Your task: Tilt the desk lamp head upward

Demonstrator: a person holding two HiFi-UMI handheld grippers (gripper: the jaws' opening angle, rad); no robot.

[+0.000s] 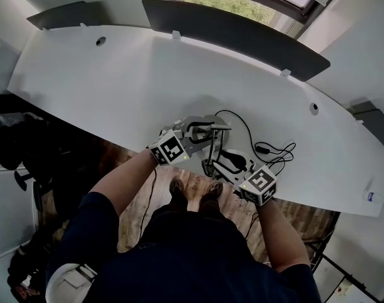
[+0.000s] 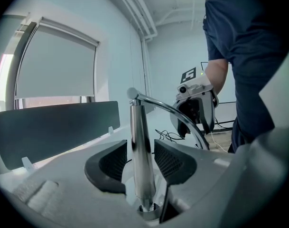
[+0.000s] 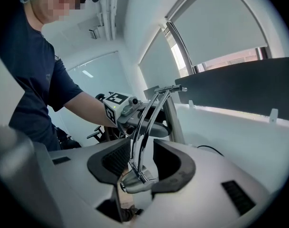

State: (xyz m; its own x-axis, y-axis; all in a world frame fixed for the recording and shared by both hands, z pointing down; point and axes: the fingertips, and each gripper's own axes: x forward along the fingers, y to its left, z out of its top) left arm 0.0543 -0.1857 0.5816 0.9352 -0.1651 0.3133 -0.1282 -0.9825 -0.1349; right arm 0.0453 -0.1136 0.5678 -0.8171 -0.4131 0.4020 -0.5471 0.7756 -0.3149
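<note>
A chrome desk lamp [image 1: 212, 147] stands near the front edge of the white desk [image 1: 135, 87]. My left gripper [image 1: 207, 131] is open around its upright post [image 2: 140, 146]; the pads [image 2: 115, 161] flank the post with a thin gap on each side. My right gripper [image 1: 227, 165] is open too. The lamp's thin curved arm [image 3: 145, 122] runs between its pads [image 3: 172, 161] without touching them, and the small chrome head [image 3: 133, 180] lies low between the jaws. The two grippers face each other across the lamp.
A black cable [image 1: 267, 149] coils on the desk right of the lamp. Dark divider panels [image 1: 236, 33] stand along the desk's far edge, with a window behind. The person's legs and wooden floor [image 1: 198, 197] lie below the front edge. A black chair [image 1: 21, 144] stands at the left.
</note>
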